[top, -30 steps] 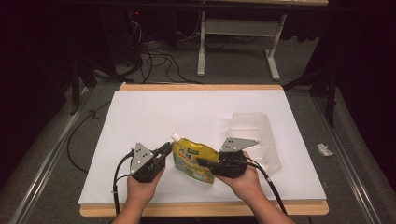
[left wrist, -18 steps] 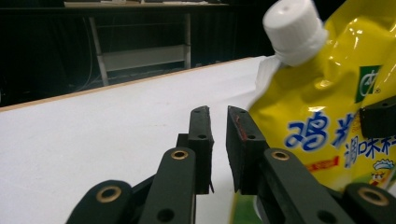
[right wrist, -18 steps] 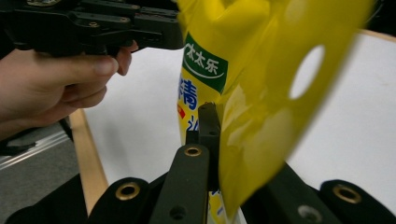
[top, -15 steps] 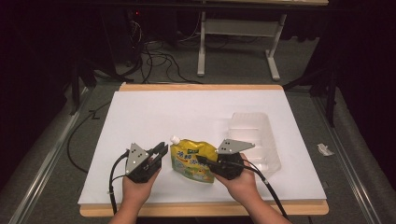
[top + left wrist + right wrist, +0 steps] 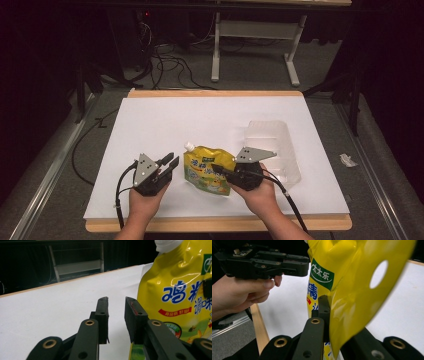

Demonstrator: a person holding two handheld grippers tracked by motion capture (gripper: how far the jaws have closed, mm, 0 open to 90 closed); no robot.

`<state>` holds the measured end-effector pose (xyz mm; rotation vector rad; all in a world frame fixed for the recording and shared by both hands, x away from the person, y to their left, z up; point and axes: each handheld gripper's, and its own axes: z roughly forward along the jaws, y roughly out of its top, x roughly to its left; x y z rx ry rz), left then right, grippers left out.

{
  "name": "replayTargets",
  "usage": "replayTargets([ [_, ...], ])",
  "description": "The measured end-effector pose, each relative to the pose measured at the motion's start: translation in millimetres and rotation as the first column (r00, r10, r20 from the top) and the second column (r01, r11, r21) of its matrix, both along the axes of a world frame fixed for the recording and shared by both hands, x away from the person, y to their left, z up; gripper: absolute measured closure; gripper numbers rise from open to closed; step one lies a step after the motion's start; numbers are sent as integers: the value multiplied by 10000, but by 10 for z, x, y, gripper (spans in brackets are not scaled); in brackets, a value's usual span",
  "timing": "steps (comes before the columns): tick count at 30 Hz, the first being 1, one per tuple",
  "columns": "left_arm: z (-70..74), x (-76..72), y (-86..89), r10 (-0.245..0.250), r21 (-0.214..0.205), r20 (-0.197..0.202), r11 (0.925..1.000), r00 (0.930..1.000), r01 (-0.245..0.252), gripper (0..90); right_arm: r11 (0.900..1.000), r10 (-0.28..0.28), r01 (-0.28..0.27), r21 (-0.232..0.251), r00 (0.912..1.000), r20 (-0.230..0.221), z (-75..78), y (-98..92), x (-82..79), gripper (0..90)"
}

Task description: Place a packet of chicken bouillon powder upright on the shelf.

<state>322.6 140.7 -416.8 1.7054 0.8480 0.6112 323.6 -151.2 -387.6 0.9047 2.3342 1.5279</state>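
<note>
The right claw (image 5: 220,173) clamps the yellow pouch (image 5: 207,170) upright on the bench (image 5: 165,120). The left claw (image 5: 171,160) has just opened and drawn clear of it, empty, so one grip now carries the pouch.

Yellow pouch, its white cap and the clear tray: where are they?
yellow pouch (image 5: 207,170), high view, printed front.
white cap (image 5: 189,146), high view, spout top.
clear tray (image 5: 272,137), high view, bare far wall.
</note>
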Motion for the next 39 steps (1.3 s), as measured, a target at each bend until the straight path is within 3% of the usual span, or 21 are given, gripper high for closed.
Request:
replayTargets([
  [12,-43,37,-9,20,184,-318,9998,9995,-14,587,9994,-170,161,320,9995,282,92,-138,-17,900],
  [21,-83,66,-3,39,378,-542,9993,9985,-19,555,9978,-23,-29,669,9970,777,145,-234,-98,900],
  [28,-102,78,8,102,353,-567,9993,9983,-82,492,9976,182,-246,647,9952,965,171,-297,-122,900],
  [39,-135,137,70,-87,7,-1093,10000,9940,88,405,9943,116,-231,1045,9940,1091,242,-423,-103,900],
])
